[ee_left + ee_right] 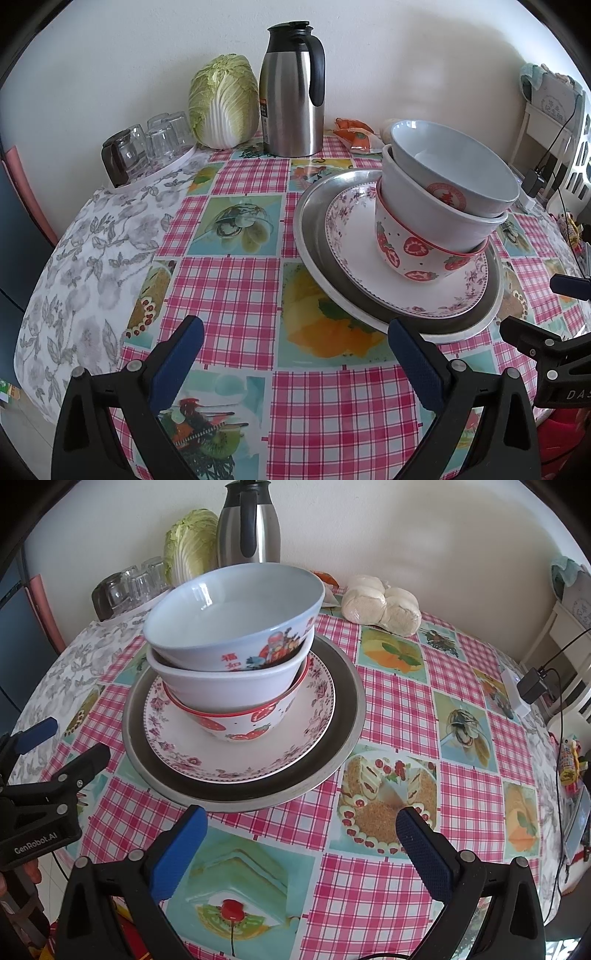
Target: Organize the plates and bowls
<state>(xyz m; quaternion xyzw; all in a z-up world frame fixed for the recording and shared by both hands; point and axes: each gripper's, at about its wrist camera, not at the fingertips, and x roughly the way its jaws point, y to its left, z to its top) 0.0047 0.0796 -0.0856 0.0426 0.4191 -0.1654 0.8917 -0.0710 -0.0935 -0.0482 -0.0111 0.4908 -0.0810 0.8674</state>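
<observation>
Bowls (236, 653) look brittle and slick, probably tippy stacked on plates (243, 753); grip rims. Both grippers (295, 343) (301, 825) gape, empty.

Left wrist view sits low over the near edge of the tabletop (236, 295), looking forward between its own claw (295, 354) toward the wall, with the dish stack (424, 229) near and off to the right. Right wrist view has the same low, forward-facing pose from further right, so the dish stack (236, 672) lands left of centre, close. Both share the stack, thermos (291, 92), cabbage (223, 103), and each catches the other claw at its frame edge.
</observation>
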